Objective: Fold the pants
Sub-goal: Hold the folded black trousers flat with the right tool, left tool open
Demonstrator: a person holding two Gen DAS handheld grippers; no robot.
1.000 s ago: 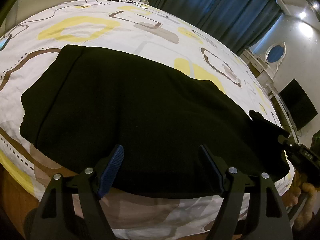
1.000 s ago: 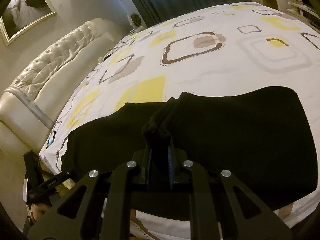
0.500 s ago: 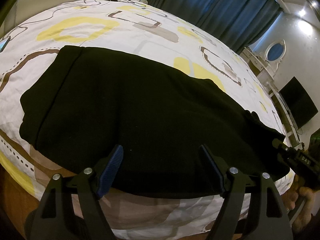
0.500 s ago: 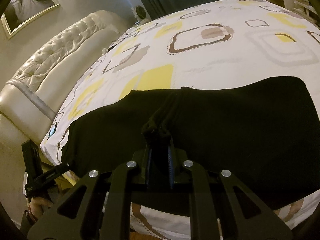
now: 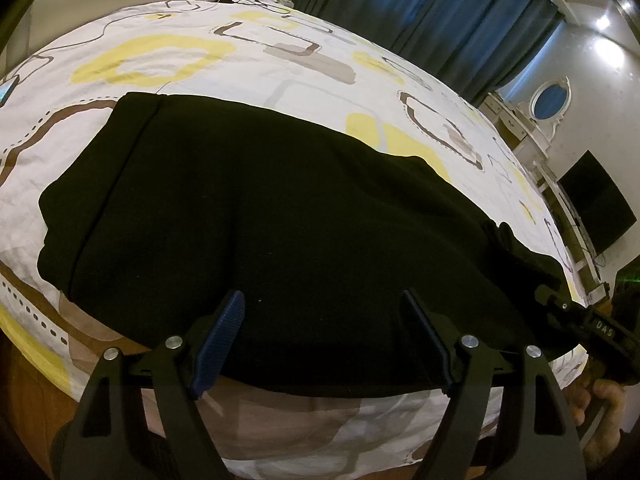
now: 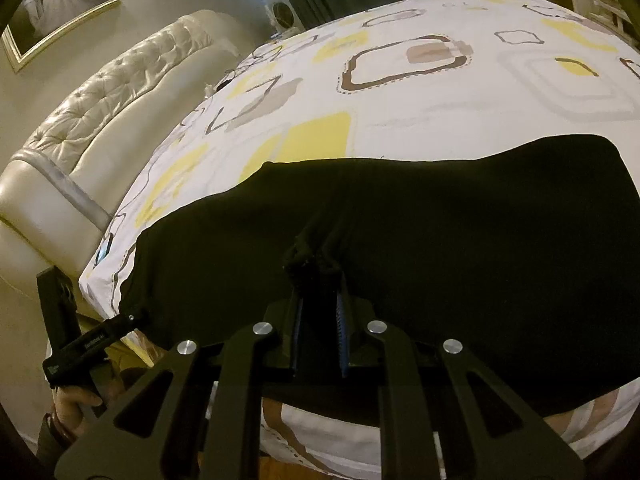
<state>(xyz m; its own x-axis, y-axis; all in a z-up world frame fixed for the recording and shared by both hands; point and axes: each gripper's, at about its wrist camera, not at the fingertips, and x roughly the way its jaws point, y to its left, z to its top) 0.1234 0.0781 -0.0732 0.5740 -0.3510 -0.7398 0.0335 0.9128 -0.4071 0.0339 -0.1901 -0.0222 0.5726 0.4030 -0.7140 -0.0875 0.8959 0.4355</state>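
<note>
The black pants lie flat across the near part of the bed, also in the right wrist view. My left gripper is open, its fingers spread just above the pants' near edge, holding nothing. My right gripper is shut on a bunched edge of the pants near the bed's front edge. It also shows in the left wrist view at the far right end of the pants. The left gripper shows in the right wrist view at the pants' left corner.
The bed has a white sheet with yellow and brown shapes. A padded headboard stands at the left. Blue curtains, a white dresser and a dark screen line the far side.
My right gripper has drawn the held pants edge down and toward the bed's front edge, laying the cloth flatter. The left gripper has stayed open in place.
</note>
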